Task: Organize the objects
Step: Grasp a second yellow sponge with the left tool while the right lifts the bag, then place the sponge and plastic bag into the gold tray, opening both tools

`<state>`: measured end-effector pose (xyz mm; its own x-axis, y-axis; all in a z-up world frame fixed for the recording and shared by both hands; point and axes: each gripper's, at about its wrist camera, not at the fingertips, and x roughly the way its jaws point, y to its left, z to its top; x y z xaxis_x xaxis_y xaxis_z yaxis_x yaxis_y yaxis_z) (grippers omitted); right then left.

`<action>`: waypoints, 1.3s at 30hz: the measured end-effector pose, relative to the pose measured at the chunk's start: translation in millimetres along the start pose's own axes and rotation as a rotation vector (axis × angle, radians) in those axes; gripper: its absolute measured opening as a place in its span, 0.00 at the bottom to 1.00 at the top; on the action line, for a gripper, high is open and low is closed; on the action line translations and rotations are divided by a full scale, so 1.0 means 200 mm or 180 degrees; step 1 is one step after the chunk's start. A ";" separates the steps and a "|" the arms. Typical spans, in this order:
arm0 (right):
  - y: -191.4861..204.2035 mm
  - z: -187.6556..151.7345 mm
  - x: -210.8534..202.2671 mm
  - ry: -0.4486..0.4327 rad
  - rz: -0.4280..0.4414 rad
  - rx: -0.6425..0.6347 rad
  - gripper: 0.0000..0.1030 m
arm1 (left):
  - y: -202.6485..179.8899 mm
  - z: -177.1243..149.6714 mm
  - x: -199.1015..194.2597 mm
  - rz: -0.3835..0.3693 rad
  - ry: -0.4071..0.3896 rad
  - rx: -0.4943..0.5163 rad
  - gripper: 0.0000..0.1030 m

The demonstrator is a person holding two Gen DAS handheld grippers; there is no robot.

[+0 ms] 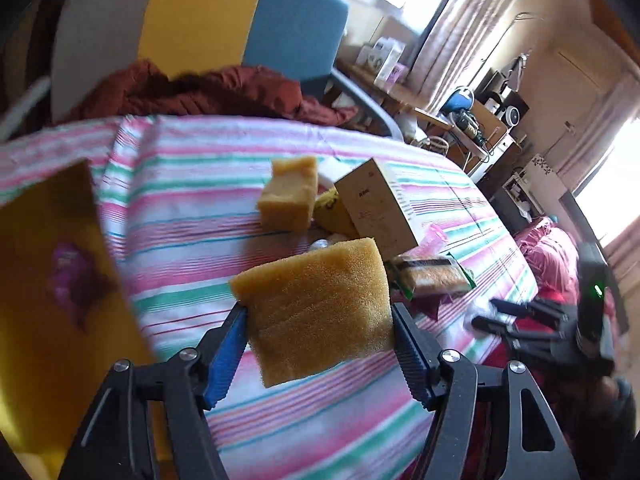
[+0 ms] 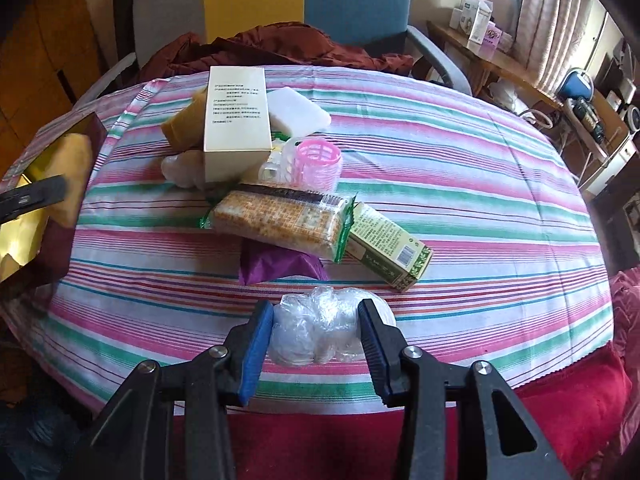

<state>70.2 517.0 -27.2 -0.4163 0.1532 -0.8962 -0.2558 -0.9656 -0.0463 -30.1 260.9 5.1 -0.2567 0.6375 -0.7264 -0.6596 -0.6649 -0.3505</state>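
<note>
The left gripper (image 1: 320, 344) squeezes a yellow sponge (image 1: 316, 312) above the striped cloth (image 1: 180, 208), while the right gripper (image 2: 316, 332) pinches a clear plastic wad (image 2: 316, 328) near the cloth's front edge.

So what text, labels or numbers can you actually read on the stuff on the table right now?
Nothing reads clearly.
Cream box: printed lines, too small.
Green box: print and a barcode, too blurred.
Snack packet: characters, not legible.
Boxes on the far shelf: labels, too small.
</note>
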 end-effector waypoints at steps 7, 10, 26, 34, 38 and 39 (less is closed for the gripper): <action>0.19 0.05 -0.14 -0.0255 0.0201 -0.0082 0.43 | 0.27 -0.08 -0.36 0.0334 -0.0362 -0.0140 0.68; 0.37 0.12 -0.20 -0.0380 0.0437 -0.0275 0.43 | 0.45 -0.15 -0.52 0.0551 -0.0474 -0.0306 0.68; 1.43 0.60 -0.11 -0.0449 0.1391 -0.0904 0.43 | 1.05 -0.57 -0.72 0.1452 -0.0279 -0.0760 0.77; 1.60 0.83 -0.03 -0.0660 0.1334 -0.0526 0.69 | 1.05 -0.64 -0.77 0.1474 -0.0325 -0.0871 0.93; 1.56 0.75 -0.01 -0.0597 0.1325 -0.0494 0.69 | 1.06 -0.67 -0.78 0.1484 -0.0339 -0.0914 0.93; 1.55 0.71 -0.02 -0.0583 0.1333 -0.0496 0.69 | 1.05 -0.68 -0.79 0.1483 -0.0373 -0.0926 0.92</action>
<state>-131.2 247.2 24.1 -0.6060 -0.2345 -0.7601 0.0945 -0.9700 0.2239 -32.7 -32.0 -34.3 -0.5620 0.2788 -0.7787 -0.2400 -0.9559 -0.1689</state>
